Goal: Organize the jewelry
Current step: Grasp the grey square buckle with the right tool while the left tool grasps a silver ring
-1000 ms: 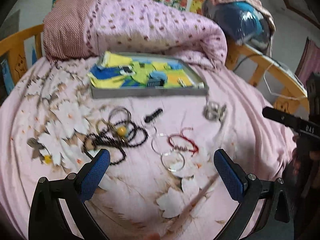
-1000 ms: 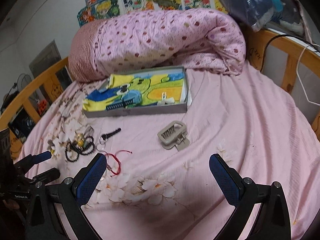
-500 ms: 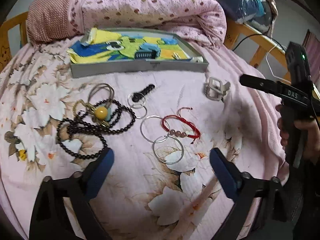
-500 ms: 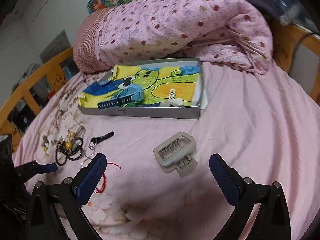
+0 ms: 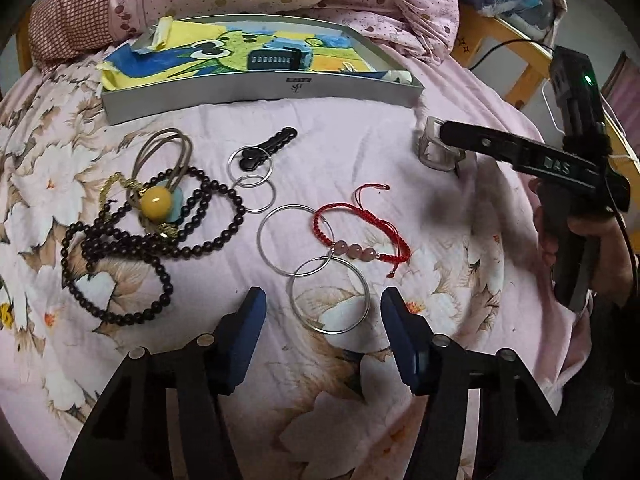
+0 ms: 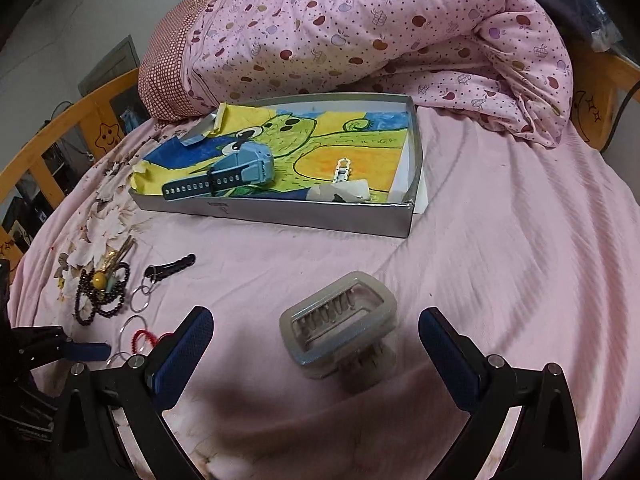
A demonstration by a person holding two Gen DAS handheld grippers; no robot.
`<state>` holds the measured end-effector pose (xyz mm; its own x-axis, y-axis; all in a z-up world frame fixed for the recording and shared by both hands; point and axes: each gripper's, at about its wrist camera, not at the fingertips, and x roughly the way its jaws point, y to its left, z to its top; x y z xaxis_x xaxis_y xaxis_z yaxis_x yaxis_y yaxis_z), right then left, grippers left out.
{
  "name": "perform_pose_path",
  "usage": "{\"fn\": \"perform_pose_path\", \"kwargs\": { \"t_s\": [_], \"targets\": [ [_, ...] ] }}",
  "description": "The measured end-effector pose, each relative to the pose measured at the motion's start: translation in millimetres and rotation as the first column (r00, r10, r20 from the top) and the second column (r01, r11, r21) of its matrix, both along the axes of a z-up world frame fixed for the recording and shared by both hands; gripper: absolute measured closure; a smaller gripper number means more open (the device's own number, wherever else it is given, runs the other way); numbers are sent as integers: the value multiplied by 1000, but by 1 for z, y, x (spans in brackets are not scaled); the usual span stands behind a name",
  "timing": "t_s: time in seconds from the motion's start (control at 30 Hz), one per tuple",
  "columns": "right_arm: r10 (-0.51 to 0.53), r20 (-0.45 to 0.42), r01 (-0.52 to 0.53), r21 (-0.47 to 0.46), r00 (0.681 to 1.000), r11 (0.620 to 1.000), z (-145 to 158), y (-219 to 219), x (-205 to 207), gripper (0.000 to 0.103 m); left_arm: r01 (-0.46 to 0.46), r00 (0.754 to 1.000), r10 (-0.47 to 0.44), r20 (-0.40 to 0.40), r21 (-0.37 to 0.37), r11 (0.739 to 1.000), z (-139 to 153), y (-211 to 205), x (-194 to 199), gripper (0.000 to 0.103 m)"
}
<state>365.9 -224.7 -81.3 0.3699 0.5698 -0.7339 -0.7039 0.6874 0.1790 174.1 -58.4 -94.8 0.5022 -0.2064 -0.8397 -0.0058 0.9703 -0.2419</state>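
The left gripper (image 5: pixel 322 312) sits at the lower middle of its own view, its blue pads parted around nothing; its jaws have just been closing in. Between and just above the pads lies the nearest silver ring (image 5: pixel 329 295), flat on the pink floral bedsheet (image 5: pixel 360 420) and touched by neither pad. A second silver ring (image 5: pixel 295 240) overlaps it toward the upper left, and the red cord bracelet (image 5: pixel 360 236) with three pink beads lies to its upper right. Farther left are the dark bead string (image 5: pixel 132 248), tangled with a yellow bead hair tie (image 5: pixel 157 199), and above the centre a small pair of rings (image 5: pixel 252 178) on a black clip (image 5: pixel 266 148).

The right gripper (image 6: pixel 316 328) is wide open at the bottom of its own view. The grey hair clip (image 6: pixel 340 320) lies on the sheet between its pads, nearer the centre than either pad, apart from both.

The grey shallow box (image 6: pixel 280 212) stands in the upper middle of both views, in front of the rolled pink quilt (image 6: pixel 380 28). A yellow, green and blue cartoon drawing (image 6: pixel 352 136) lines its floor. On it rest a blue watch (image 6: pixel 240 170) with its strap stretched toward the left, a small silver clasp piece (image 6: pixel 342 170) near the middle, and a crumpled scrap of paper (image 6: pixel 344 192) against the near wall toward the right corner.

In the left view the right gripper's black body enters from the right edge, held by a hand (image 5: pixel 588 240), its tip over the grey hair clip.
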Motion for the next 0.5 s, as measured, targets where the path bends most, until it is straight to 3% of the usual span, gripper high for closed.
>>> {"fn": "perform_pose_path", "kwargs": {
  "t_s": [0.17, 0.3, 0.5],
  "targets": [
    [19, -40, -19, -2, 999, 1000, -13, 7, 8, 0, 10, 1000, -10, -8, 53, 999, -4, -3, 5, 63],
    [55, -68, -56, -5, 996, 998, -20, 15, 5, 1, -3, 1000, 3, -17, 46, 999, -5, -1, 8, 73],
    [98, -72, -100, -25, 993, 995, -24, 23, -4, 20, 7, 1000, -6, -25, 31, 999, -6, 0, 9, 82]
  ]
}}
